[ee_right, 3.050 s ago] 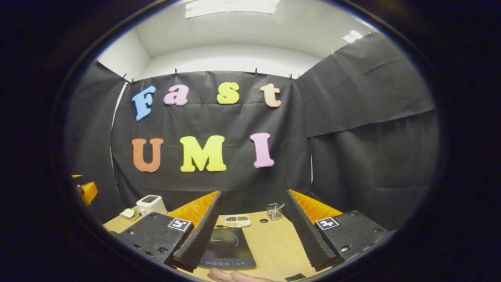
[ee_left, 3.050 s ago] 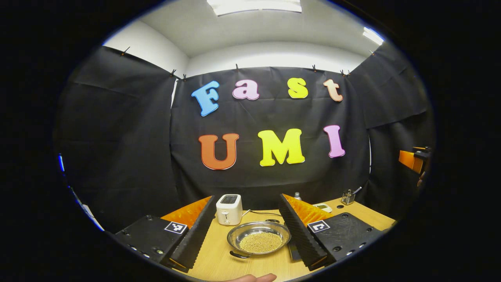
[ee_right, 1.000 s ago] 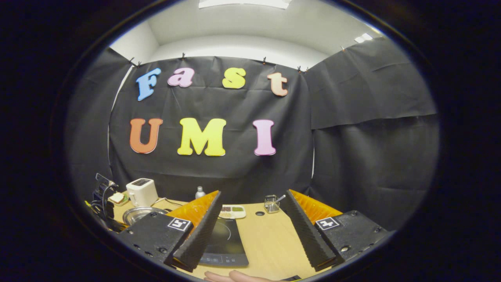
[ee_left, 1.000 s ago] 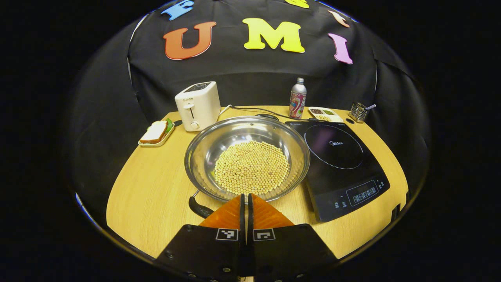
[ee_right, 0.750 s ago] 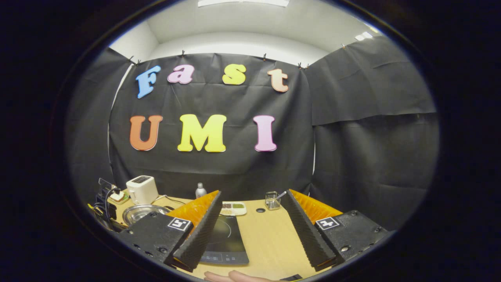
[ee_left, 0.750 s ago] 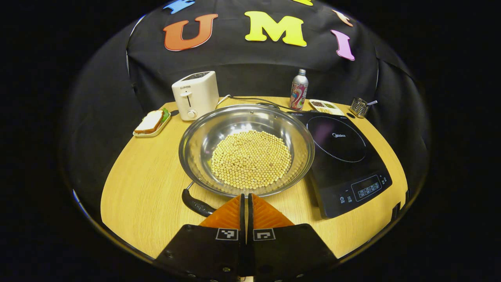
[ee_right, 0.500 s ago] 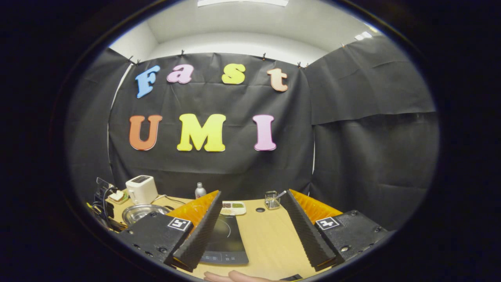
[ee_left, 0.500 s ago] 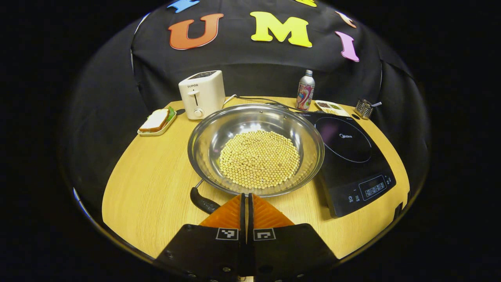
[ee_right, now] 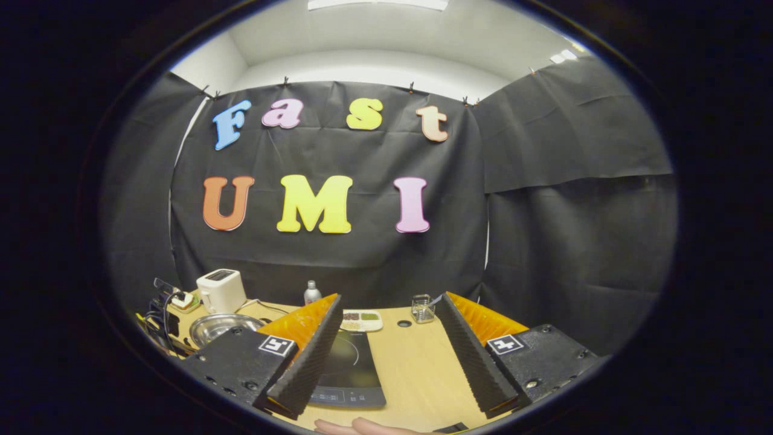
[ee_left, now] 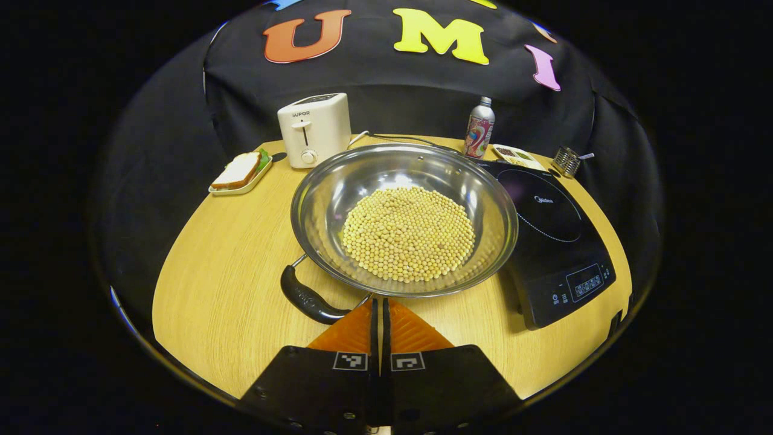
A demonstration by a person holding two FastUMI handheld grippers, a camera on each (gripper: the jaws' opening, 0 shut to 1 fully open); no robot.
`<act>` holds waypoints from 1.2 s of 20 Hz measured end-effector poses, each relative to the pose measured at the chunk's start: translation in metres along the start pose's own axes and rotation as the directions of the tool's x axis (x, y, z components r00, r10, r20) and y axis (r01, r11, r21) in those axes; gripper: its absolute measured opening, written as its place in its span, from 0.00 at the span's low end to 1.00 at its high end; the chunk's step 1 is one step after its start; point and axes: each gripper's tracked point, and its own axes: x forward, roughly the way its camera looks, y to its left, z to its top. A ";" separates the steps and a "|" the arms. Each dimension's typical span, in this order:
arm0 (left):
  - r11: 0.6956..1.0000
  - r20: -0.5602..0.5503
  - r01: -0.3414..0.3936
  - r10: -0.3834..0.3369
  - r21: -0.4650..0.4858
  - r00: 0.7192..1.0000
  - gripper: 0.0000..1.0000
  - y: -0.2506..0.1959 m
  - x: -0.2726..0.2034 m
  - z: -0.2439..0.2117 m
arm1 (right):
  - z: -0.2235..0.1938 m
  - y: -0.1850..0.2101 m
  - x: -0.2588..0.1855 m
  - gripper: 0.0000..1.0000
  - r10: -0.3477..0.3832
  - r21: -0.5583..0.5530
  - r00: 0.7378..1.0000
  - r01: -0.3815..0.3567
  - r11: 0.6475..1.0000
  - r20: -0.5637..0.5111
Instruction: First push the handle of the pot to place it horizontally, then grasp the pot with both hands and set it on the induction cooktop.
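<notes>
Left tool (ee_left: pixel 379 311) pressed together, tips just beside black handle (ee_left: pixel 307 297) of pot (ee_left: pixel 403 219) on surface (ee_left: pixel 229 266), next to cooktop (ee_left: pixel 552 232); right tool (ee_right: pixel 386 344) spread, empty; best to nudge handle sideways slowly, keeping beans (ee_left: pixel 408 241) settled.

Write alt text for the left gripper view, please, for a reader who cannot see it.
A steel pot of soybeans sits on a wooden table, its black handle pointing toward the shut left tool just below its rim. A black induction cooktop lies beside the pot, and a white toaster, sandwich plate and can stand behind.
</notes>
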 end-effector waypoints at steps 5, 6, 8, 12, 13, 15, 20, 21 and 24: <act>1.000 -0.026 0.001 -0.001 -0.022 1.000 0.00 0.015 0.005 0.002 | -0.005 0.003 0.003 0.96 0.008 0.011 1.000 -0.007 1.000 -0.015; 0.999 -0.021 -0.009 0.009 -0.036 1.000 0.09 0.020 0.006 0.005 | -0.005 0.005 0.004 0.96 0.012 0.013 1.000 -0.012 1.000 -0.014; 0.998 -0.022 -0.023 0.022 -0.053 1.000 0.09 0.028 0.008 0.008 | -0.006 0.008 0.005 1.00 0.016 0.009 1.000 -0.016 1.000 -0.012; 0.996 -0.041 -0.041 0.038 -0.074 0.998 0.09 0.045 0.014 0.012 | -0.010 0.013 0.013 1.00 0.023 -0.007 1.000 -0.023 1.000 -0.011; 0.996 -0.039 -0.040 0.037 -0.078 0.999 0.00 0.047 0.015 0.014 | -0.012 0.014 0.015 1.00 0.024 -0.009 1.000 -0.024 1.000 -0.013; 0.996 -0.040 -0.042 0.039 -0.079 0.998 0.00 0.054 0.018 0.017 | -0.012 0.014 0.020 0.96 0.022 -0.014 1.000 -0.022 1.000 -0.017; 0.994 -0.045 -0.071 0.067 -0.087 0.997 0.09 0.076 0.027 0.028 | -0.016 0.015 0.029 0.96 0.014 -0.020 1.000 -0.015 1.000 -0.028; 0.993 -0.046 -0.070 0.066 -0.097 0.997 0.09 0.079 0.030 0.031 | -0.017 0.017 0.030 0.96 0.015 -0.021 0.999 -0.016 1.000 -0.029; 0.990 -0.053 -0.072 0.066 -0.122 0.996 0.00 0.090 0.038 0.039 | -0.020 0.027 0.033 0.96 0.024 -0.030 0.999 -0.026 0.999 -0.034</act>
